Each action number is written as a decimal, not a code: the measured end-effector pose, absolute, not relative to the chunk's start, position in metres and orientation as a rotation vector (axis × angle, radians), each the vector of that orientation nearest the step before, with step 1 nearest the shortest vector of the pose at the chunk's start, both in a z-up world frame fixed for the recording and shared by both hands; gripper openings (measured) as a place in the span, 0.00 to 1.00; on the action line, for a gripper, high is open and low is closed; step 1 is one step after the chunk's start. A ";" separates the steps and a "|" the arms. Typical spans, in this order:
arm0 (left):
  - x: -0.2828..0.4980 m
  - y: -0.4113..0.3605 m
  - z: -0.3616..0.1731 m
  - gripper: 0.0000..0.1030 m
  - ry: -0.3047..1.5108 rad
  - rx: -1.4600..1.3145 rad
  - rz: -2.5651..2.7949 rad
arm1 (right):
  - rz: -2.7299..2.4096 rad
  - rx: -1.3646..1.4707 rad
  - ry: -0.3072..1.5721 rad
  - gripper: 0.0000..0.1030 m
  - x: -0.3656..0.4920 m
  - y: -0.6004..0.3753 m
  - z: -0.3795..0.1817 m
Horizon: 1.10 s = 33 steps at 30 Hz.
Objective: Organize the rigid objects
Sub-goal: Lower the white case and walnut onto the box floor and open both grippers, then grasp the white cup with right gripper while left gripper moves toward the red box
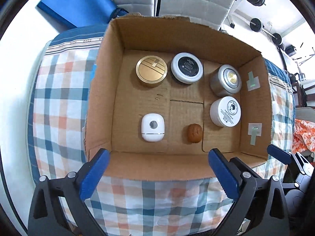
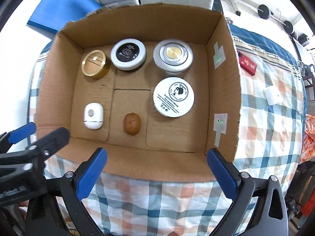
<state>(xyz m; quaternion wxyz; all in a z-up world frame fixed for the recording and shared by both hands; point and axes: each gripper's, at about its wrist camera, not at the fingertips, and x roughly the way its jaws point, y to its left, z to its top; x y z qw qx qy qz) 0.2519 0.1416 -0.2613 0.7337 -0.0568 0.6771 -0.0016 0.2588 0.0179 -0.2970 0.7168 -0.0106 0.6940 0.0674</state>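
Observation:
An open cardboard box [image 1: 116, 82] [image 2: 59, 86] sits on a checked cloth. Inside stand a gold tin [image 1: 151, 70] [image 2: 95, 64], a black-lidded jar [image 1: 187, 67] [image 2: 128, 53], a silver puck light [image 1: 226, 80] [image 2: 173, 56], a white cream jar [image 1: 226, 111] [image 2: 173, 96], a white rounded device [image 1: 152, 127] [image 2: 93, 116] and a brown walnut-like object [image 1: 194, 133] [image 2: 132, 126]. My left gripper [image 1: 157, 173] is open and empty over the box's near wall. My right gripper [image 2: 157, 169] is open and empty there too, to the right of the left one.
The checked cloth [image 1: 59, 102] [image 2: 271, 102] covers the surface around the box. A red packet [image 2: 247, 64] and a white block [image 2: 273, 96] lie on it right of the box. A blue mat [image 1: 78, 2], white cushions and barbell weights [image 1: 256, 25] are behind.

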 end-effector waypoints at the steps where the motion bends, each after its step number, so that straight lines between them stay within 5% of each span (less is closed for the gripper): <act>1: 0.250 0.140 -0.257 1.00 1.481 -0.129 -0.002 | 0.153 -0.027 1.527 1.00 0.254 0.016 -0.293; 19: 0.264 0.043 -0.182 1.00 1.332 -0.094 -0.101 | 0.166 0.068 1.420 1.00 0.242 -0.076 -0.228; 33: 0.368 -0.106 -0.252 1.00 1.400 0.032 -0.112 | -0.068 0.125 1.462 1.00 0.335 -0.239 -0.295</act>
